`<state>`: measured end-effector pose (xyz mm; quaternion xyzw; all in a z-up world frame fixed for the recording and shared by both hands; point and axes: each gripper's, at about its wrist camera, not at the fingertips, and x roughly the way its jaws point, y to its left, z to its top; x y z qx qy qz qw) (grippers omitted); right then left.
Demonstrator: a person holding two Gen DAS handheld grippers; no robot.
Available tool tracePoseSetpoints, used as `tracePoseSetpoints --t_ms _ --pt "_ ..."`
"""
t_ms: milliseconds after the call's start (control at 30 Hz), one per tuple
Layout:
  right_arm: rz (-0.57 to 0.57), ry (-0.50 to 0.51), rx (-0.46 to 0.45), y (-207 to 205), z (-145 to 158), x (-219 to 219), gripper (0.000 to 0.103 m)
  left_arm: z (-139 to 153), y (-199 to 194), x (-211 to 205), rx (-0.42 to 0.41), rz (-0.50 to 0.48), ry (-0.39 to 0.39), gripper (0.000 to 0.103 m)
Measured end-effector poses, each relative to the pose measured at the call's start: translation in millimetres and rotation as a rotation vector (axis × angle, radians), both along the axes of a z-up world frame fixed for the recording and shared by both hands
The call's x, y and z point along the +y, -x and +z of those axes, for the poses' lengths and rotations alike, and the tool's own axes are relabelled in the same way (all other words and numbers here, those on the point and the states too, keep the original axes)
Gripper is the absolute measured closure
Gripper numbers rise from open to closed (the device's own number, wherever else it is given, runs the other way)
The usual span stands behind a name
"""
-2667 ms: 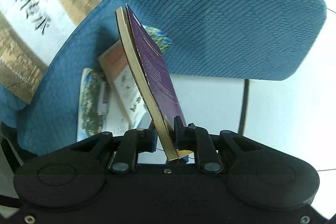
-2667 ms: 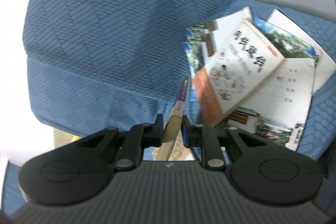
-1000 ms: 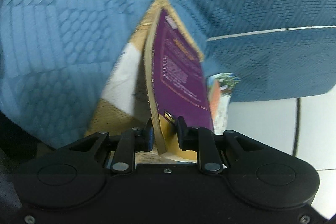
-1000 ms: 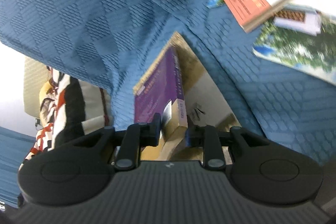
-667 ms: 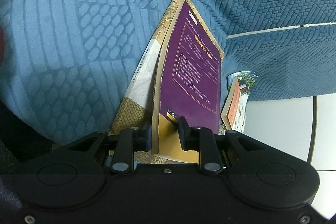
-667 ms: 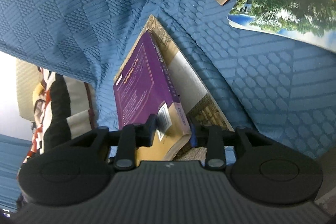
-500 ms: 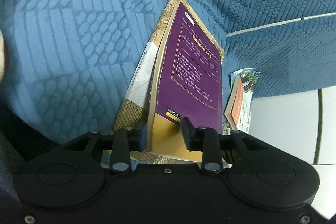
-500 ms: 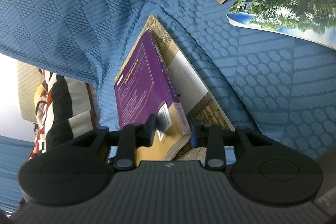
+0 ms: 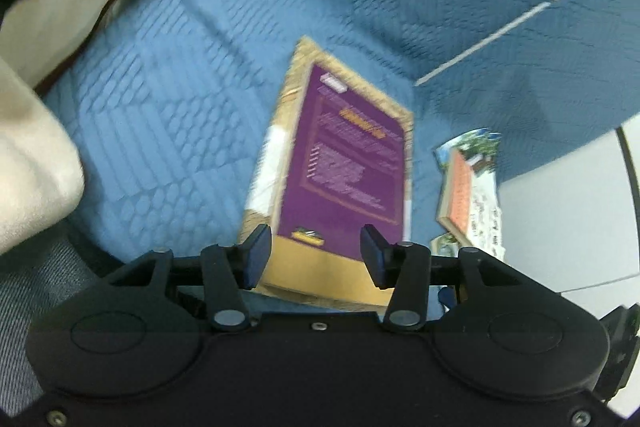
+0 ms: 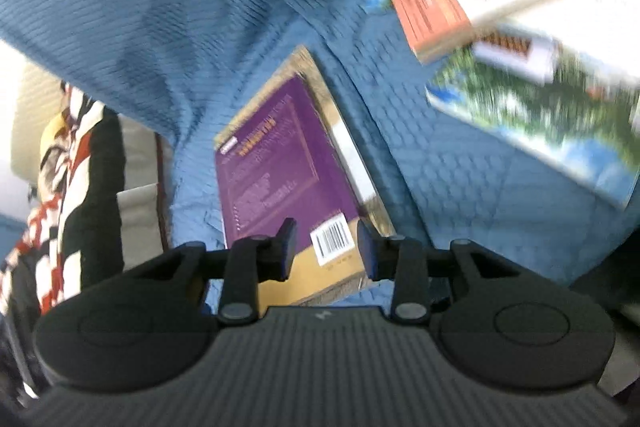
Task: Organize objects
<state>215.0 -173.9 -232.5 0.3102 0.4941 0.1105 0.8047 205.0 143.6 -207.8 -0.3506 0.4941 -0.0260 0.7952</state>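
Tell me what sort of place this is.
Probably a living room or lounge: a sofa in blue quilted fabric, a patterned cushion beside it, and books lying loose on the seat, such as the purple book.

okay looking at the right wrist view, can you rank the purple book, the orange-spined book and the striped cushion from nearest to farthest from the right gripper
1. Purple book: directly ahead of the right gripper, its barcode end showing between the open jaws.
2. Striped cushion: off to the left, past the blue cover.
3. Orange-spined book: upper right, atop the scenic booklet.

The cushion and the orange-spined book are close to call; blur makes it harder.
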Motion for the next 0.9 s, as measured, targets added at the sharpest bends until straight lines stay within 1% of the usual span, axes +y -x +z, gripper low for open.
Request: tracePoseSetpoints --t_ms 233,433,600,700,800,900 --pt "0.071 0.079 -0.156 6.5 54.9 -8.9 0.066 53.6 7.7 -33.6 -0.12 -0.043 -0.079 0.058" --pt "0.092 0.137 -0.235 21.2 89.3 -29.6 0.066 88.3 18.2 -71.9 -0.197 -0.091 -0.135 0.058" --pt "0.088 0.172 -0.274 40.6 109.0 -51.1 0.066 105.2 30.9 -101.0 -0.24 -0.126 -0.15 0.058" --pt "0.092 0.207 -0.285 53.1 117.5 -62.0 0.066 107.9 35.8 -115.9 -0.244 -0.156 -0.133 0.058" --pt "0.083 0.218 -0.291 65.3 124.1 -75.5 0.066 113.0 40.8 -132.8 -0.255 -0.182 -0.147 0.058" --pt "0.066 0.245 -0.308 77.6 129.9 -86.8 0.066 119.7 46.4 -145.1 -0.27 -0.204 -0.145 0.058"
